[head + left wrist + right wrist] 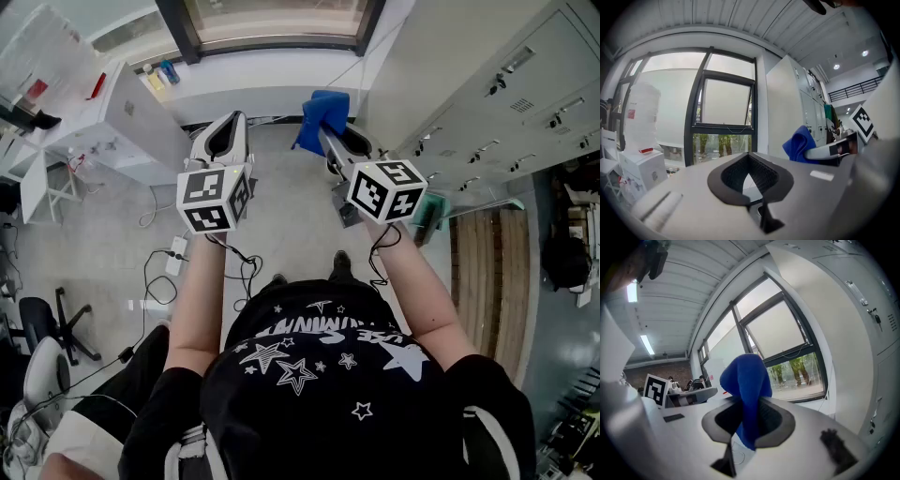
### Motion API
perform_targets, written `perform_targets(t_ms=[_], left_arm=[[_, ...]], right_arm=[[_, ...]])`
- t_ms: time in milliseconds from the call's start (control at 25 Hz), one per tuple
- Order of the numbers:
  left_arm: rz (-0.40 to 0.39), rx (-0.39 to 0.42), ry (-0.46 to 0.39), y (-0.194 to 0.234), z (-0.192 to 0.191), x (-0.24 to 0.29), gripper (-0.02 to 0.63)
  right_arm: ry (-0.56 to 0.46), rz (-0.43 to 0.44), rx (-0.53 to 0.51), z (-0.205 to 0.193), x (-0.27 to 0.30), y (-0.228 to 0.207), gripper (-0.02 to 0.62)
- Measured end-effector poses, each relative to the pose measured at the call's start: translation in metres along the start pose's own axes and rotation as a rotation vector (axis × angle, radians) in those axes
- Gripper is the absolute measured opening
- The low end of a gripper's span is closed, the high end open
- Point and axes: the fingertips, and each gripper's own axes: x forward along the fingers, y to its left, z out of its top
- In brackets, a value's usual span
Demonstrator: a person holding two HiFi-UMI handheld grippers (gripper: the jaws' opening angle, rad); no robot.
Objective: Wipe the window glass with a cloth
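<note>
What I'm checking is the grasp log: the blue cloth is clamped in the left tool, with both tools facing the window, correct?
No. The soft blue cloth is clamped in the right tool, not the left, as the right gripper view shows; the left tool is shut on nothing. Both tools do face the dark-framed glass window.

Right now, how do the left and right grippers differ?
The right gripper is shut on a blue cloth; the left gripper is shut on nothing. In the head view the right gripper looks rolled sideways; the left gripper sits squarer. Both point toward the window, short of the glass.
</note>
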Motion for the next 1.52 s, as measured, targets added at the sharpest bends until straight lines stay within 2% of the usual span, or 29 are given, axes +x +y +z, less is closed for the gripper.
perform_targets(t_ms=[320, 880, 1160, 1320, 1520], left_arm=[[-0.009, 0.022, 0.001, 0.003, 0.002, -0.007, 0.008], [-0.012, -0.001, -0.011, 0.012, 0.002, -0.017, 0.008], [-0.018, -0.008, -0.013, 0.028, 0.0, -0.032, 0.008], [-0.027, -0.013, -0.023, 0.042, -0.005, -0.046, 0.008], [0.004, -0.047, -0.005, 0.06, -0.015, -0.051, 0.008]], right_arm=[[0.002, 0.011, 0.008, -0.002, 0.002, 0.01, 0.071], [0.007, -0.001, -0.013, -0.005, 0.0, 0.021, 0.071], [-0.024, 0.057, -0.064, -0.006, 0.011, 0.057, 0.071], [-0.032, 0.043, -0.06, -0.016, 0.019, 0.069, 0.072], [-0.006, 0.015, -0.018, -0.027, 0.026, 0.059, 0.074]])
